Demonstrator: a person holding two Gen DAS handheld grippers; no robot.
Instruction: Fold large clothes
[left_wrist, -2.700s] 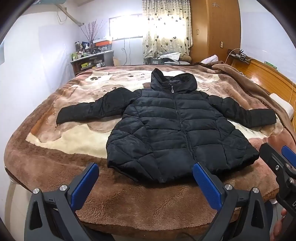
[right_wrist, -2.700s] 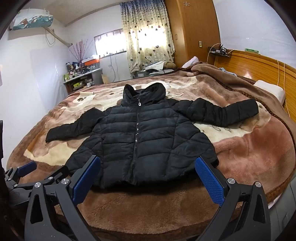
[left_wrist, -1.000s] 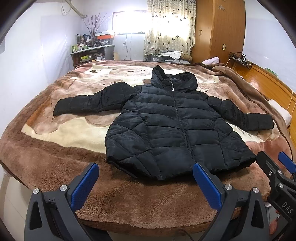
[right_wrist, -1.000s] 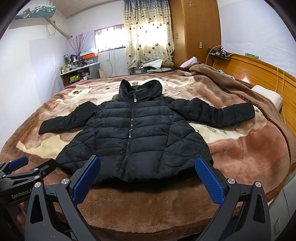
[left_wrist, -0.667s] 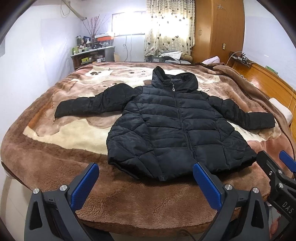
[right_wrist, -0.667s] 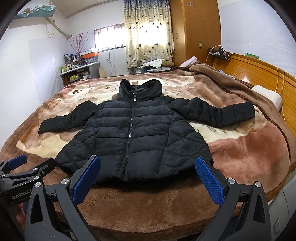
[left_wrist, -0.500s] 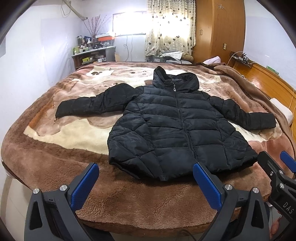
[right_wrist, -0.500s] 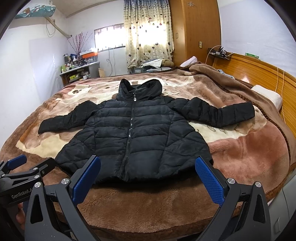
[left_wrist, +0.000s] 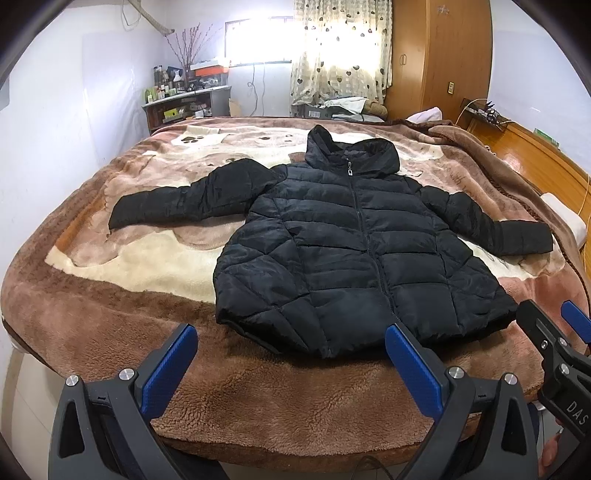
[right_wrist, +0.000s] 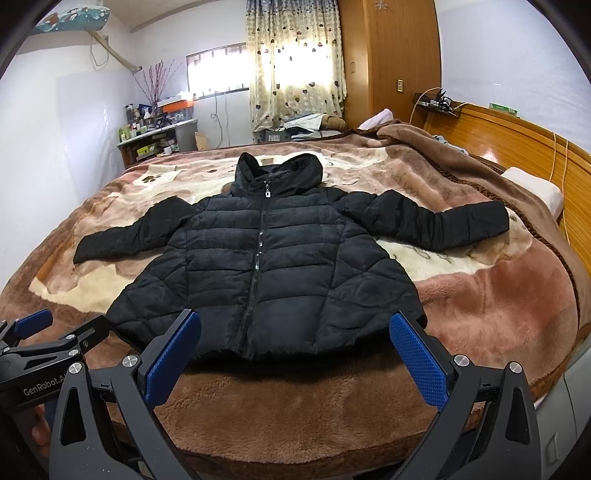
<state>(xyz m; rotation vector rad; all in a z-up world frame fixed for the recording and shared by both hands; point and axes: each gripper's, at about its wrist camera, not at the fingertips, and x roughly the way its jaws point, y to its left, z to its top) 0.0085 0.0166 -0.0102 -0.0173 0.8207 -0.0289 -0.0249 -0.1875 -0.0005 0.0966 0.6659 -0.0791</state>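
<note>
A black hooded puffer jacket (left_wrist: 354, 251) lies flat on the brown blanket (left_wrist: 147, 258) of the bed, zipped, both sleeves spread out. The left gripper (left_wrist: 291, 362) and right gripper (right_wrist: 295, 350) hover near its hem, jaws wide apart, holding nothing

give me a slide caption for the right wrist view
Open right tongs hover before a black jacket spread flat on a brown blanket.
</note>
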